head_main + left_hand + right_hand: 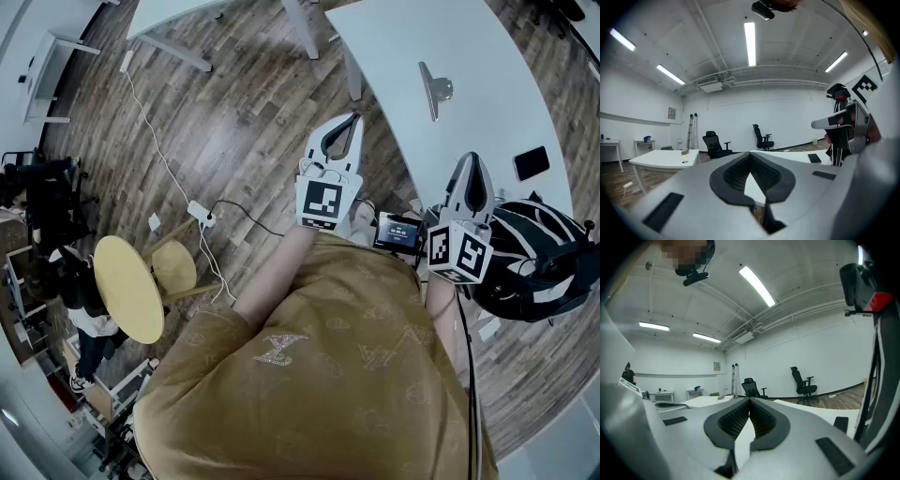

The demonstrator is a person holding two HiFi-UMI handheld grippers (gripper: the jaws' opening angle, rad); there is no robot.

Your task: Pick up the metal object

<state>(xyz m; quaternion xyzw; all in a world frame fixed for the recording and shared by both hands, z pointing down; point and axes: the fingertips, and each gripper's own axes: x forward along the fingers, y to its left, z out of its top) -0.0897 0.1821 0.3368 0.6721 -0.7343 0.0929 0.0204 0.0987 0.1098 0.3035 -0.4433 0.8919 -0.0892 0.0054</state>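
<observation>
Floor: grey-brown planks, streaky grain. Table: plain white. Metal object: silvery, dull shine. Phone: black. Shirt: mustard, faint tone-on-tone monogram print (one paler emblem stands out). Left gripper and right gripper: pale grey shells, black pads, cubes patterned in black-and-white squares. Stool: pale yellow top.

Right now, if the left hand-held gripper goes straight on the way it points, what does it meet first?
Likely the near edge of the white curved table: the left hand-held gripper points at it from close by. Relative height is unclear.
</observation>
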